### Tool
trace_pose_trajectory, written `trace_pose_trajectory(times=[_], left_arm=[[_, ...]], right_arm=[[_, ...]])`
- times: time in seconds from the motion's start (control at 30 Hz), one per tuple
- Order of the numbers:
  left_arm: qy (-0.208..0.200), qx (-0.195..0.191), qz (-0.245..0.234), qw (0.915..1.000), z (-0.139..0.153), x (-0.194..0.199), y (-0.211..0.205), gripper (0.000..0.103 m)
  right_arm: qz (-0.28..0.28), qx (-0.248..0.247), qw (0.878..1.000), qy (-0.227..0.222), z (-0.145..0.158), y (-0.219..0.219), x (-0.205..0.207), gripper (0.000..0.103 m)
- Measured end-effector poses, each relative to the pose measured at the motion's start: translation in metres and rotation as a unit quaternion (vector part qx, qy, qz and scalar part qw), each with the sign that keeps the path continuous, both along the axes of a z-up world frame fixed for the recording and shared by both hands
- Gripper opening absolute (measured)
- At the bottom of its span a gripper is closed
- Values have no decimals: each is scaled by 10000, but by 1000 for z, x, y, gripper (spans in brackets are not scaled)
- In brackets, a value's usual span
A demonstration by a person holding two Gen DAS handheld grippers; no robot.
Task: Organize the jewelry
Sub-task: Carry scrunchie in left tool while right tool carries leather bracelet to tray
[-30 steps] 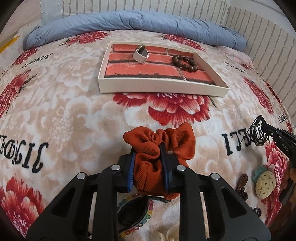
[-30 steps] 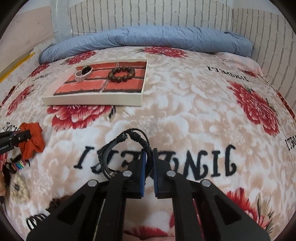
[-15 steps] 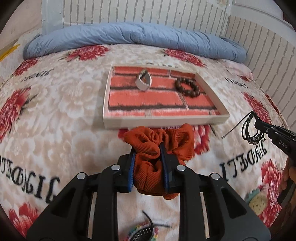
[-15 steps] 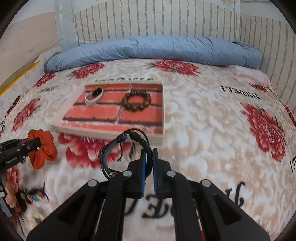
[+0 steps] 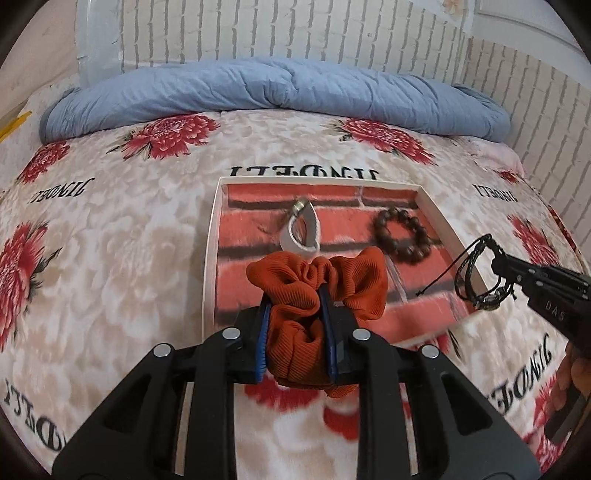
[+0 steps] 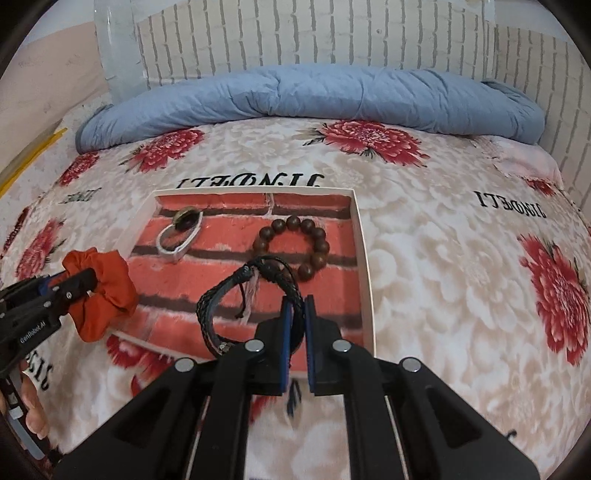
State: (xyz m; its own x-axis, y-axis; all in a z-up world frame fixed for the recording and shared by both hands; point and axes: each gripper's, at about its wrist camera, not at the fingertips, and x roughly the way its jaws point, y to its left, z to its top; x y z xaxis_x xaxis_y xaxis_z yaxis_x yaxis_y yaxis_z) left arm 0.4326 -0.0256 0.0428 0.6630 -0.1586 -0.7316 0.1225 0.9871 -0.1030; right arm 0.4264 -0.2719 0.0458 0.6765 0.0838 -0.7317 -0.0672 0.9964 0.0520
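A white-rimmed tray with a red brick pattern lies on the bed; its rim also shows in the right wrist view. In it lie a white ring-shaped bracelet and a brown bead bracelet. My left gripper is shut on an orange scrunchie, held above the tray's near left part. My right gripper is shut on a black braided bracelet, held above the tray's near right edge.
The bed is covered by a beige blanket with red flowers and black lettering. A rolled blue quilt lies along the far side under a white brick-pattern wall. A hand holds the left gripper.
Both grippers have moved forward from the near blanket to over the tray, carrying the scrunchie and the black bracelet. The loose items near the front have dropped out of view.
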Motion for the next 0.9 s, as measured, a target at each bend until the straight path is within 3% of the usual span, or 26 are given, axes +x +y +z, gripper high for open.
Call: trace_pose_trajectory(times=[0.33, 0.57, 0.9], left_arm=[[273, 158, 144, 9994, -33, 68, 9, 22], [411, 498, 183, 9977, -53, 92, 10, 22], [447, 568, 275, 9970, -62, 118, 8, 24]], right_arm=[[-197, -99, 9996, 165, -31, -1, 55, 7], [-229, -273, 9992, 161, -42, 4, 81, 7], [-286, -221, 9990, 250, -63, 3, 106, 7]])
